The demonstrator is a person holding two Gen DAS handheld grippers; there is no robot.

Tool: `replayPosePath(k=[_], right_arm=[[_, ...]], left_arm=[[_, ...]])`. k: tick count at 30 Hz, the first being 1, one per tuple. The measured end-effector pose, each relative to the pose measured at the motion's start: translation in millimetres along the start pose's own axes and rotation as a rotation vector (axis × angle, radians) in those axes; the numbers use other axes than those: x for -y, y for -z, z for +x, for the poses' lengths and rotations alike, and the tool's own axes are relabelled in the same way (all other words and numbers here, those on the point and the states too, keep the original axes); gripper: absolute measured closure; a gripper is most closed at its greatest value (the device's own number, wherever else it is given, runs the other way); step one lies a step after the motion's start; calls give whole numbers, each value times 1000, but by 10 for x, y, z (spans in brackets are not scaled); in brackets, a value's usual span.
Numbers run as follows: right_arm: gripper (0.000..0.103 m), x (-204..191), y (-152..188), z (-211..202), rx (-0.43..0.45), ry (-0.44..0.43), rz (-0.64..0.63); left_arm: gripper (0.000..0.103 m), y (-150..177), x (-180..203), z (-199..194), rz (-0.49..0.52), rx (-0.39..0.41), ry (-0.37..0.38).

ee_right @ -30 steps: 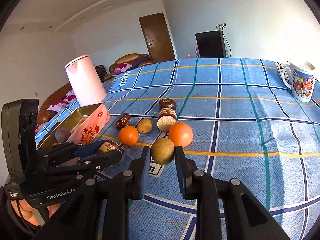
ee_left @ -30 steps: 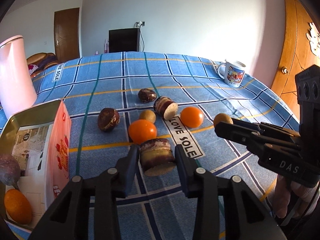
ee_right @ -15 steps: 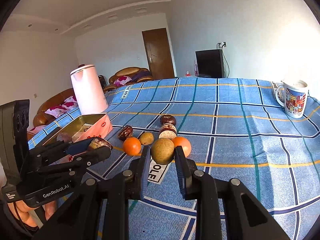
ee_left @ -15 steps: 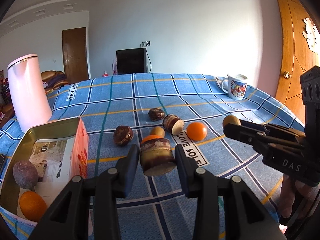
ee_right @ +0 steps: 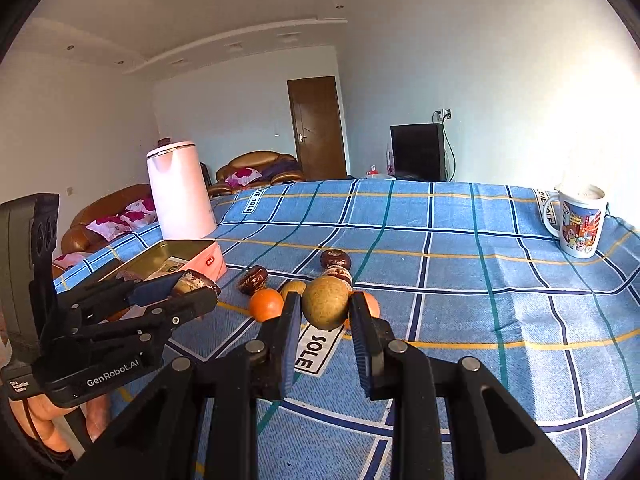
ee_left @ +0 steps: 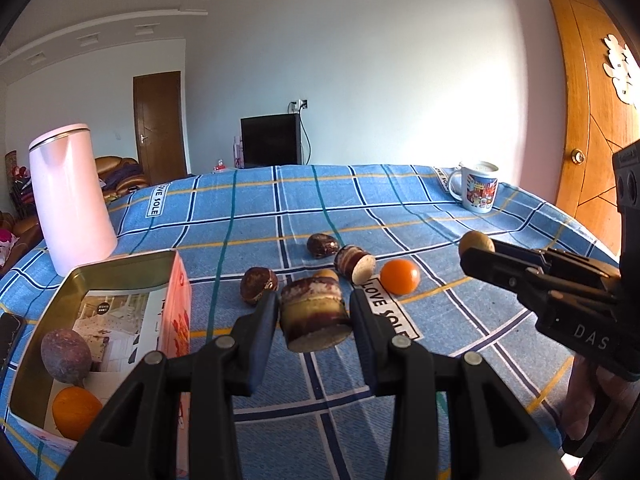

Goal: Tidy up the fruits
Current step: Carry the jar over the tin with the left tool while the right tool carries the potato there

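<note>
Pink kettle (ee_left: 70,196) stands upright far off to the hand-held gripper's left, cartoon mug (ee_left: 478,187) far ahead to its right, black cabinet (ee_left: 271,141) beyond the checked blue cloth (ee_left: 256,208), wooden door (ee_left: 160,124) behind.

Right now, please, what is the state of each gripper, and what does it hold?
Left gripper: closed on the brown cut fruit piece.
Right gripper: closed on the round tan fruit.

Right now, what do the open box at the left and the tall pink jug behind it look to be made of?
Box: likely tin-plated metal; the inner walls have a dull gold sheen and the outside is printed pink. Jug: probably plastic or coated metal, smooth and glossy, with a thin silvery band below the lid. Neither can be told for sure.
</note>
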State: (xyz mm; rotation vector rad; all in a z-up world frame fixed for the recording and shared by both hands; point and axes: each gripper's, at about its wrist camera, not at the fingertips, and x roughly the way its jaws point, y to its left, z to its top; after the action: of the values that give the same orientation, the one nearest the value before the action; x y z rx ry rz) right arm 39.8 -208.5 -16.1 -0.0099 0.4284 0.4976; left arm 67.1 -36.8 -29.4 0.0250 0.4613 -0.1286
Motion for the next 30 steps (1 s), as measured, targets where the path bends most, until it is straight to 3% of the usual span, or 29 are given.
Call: replayPosePath(k=[22, 30], right_arm=[[77, -153, -30, -122, 77, 46, -65], [77, -444, -260, -27, 63, -31, -108]], left_arm=[[64, -47, -77, -170, 19, 91, -79], [64, -101, -487, -222, -74, 58, -92]])
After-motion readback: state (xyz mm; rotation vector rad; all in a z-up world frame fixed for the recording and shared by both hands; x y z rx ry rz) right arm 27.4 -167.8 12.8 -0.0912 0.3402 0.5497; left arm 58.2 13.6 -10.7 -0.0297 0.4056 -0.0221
